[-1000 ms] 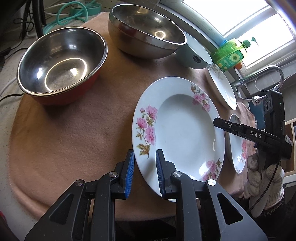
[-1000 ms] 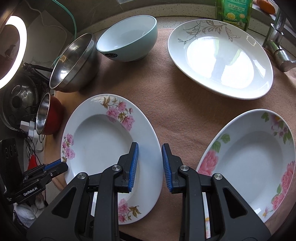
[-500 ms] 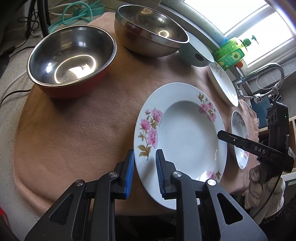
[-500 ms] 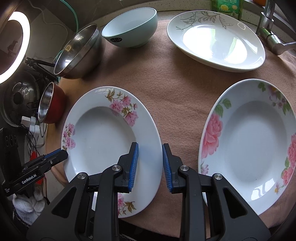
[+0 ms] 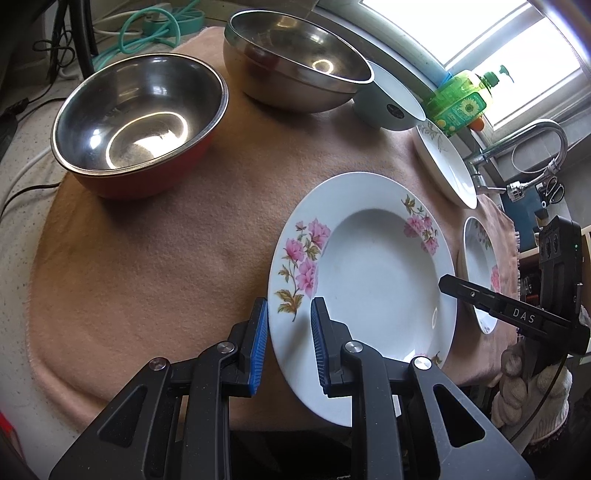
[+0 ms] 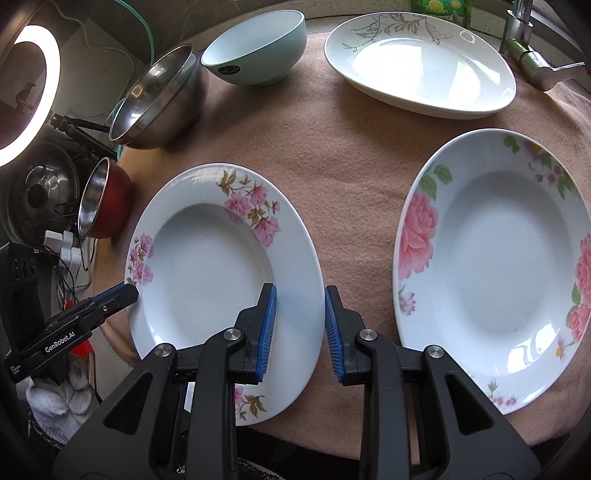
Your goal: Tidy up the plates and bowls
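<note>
A white plate with small pink flowers (image 5: 373, 273) lies on the pink cloth (image 5: 155, 258); it also shows in the right wrist view (image 6: 210, 273). My left gripper (image 5: 288, 328) is open, its jaws astride the plate's left rim. My right gripper (image 6: 300, 317) is open, its jaws astride the same plate's right rim. A plate with large pink roses (image 6: 495, 266) lies to the right. A plain leaf-patterned plate (image 6: 421, 62) lies at the back. A red-sided steel bowl (image 5: 136, 122), a steel bowl (image 5: 295, 62) and a pale green bowl (image 6: 255, 48) stand at the back left.
A green soap bottle (image 5: 461, 103) and a tap (image 5: 532, 147) stand by the window at the back right. Cables and a green hose (image 5: 155, 26) lie beyond the cloth. A ring light (image 6: 26, 96) glows at the left.
Both grippers have drawn back and risen a little, keeping their open jaws at the flowered plate's opposite rims. The rose plate has come further into the right wrist view.
</note>
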A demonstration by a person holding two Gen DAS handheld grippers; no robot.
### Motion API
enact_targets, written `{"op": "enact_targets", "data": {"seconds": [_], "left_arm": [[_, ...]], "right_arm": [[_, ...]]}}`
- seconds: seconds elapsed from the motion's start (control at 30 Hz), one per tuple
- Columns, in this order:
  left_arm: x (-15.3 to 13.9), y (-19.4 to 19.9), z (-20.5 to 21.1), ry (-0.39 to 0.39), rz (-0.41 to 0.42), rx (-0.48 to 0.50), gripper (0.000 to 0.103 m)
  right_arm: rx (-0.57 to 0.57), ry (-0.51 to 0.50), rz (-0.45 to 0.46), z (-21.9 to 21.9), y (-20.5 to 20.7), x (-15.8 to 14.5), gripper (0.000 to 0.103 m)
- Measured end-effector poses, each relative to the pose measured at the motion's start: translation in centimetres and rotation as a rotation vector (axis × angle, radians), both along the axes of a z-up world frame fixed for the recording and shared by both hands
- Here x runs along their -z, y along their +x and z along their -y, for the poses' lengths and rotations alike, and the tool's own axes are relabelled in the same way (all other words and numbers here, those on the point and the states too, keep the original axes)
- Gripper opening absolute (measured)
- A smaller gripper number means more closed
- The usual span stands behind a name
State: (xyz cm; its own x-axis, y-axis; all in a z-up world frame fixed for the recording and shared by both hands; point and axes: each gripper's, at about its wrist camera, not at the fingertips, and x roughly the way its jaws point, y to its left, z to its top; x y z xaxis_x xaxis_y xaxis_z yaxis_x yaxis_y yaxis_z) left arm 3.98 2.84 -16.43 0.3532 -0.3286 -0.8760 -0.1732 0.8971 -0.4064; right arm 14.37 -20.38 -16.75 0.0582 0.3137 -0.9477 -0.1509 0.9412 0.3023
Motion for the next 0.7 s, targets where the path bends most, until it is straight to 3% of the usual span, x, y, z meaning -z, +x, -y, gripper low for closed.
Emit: {"op": "enact_targets", "data": {"seconds": [0.4, 0.43, 0.53, 0.6, 0.7], "left_arm": [[0.1, 0.1, -0.3, -0.001, -0.014, -0.026, 0.020], [0.0, 0.1, -0.4, -0.001, -0.013, -0.029, 0.020], [-0.5, -0.1, -0.7, 0.017, -0.003, -0.042, 0.023], [-0.9, -0.2, -0.8, 0.021, 0.005, -0.049, 0.024], [-1.4, 0.0, -0.8, 0.027, 0.017, -0.065, 0.037]], "right_arm": [[0.001, -0.006, 0.040, 0.3, 0.2, -1.0, 0.028], [0.005, -0.006, 0.046, 0.5, 0.2, -1.1, 0.030], [0.020, 0.003, 0.070, 1.0, 0.2, -1.8, 0.054], [0.022, 0.002, 0.092, 1.2, 0.1, -2.4, 0.056], [0.019, -0.002, 0.124, 1.4, 0.0, -3.4, 0.061]]}}
